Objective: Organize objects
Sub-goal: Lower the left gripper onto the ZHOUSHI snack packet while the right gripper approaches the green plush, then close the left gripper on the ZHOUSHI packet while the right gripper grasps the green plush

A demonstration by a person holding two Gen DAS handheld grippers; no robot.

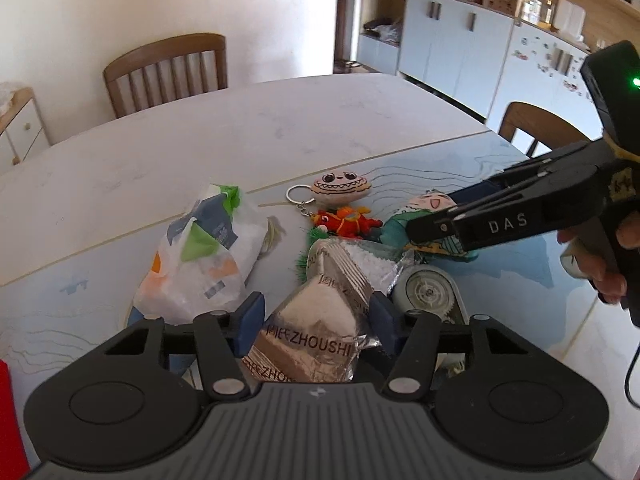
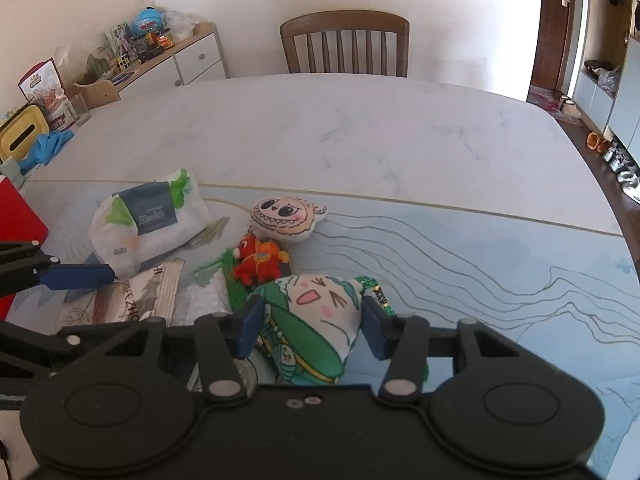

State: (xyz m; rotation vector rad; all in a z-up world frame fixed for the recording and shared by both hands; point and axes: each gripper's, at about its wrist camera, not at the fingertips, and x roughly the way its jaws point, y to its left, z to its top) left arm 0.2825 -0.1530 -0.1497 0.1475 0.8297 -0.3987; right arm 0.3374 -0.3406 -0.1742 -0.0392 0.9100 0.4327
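Note:
A silver-brown snack packet (image 1: 316,328) marked ZHOUSHI lies in a pile on the blue table mat (image 1: 520,264). My left gripper (image 1: 317,320) has its blue pads against both sides of the packet. A green-and-white plush (image 2: 316,312) with a cartoon face sits between the pads of my right gripper (image 2: 313,330), which touch its two sides. In the left wrist view the right gripper (image 1: 424,228) reaches in from the right over that plush (image 1: 424,204). One blue finger (image 2: 76,276) of the left gripper shows in the right wrist view beside the packet (image 2: 132,300).
Also in the pile are a red plush (image 2: 260,262), a beige toothy-face keychain plush (image 2: 286,218), a white plastic bag (image 2: 148,224), a clear bag of white grains (image 1: 372,260) and a white round device (image 1: 428,292). A red box (image 2: 16,216) stands at left. Wooden chairs (image 2: 344,44) ring the marble table.

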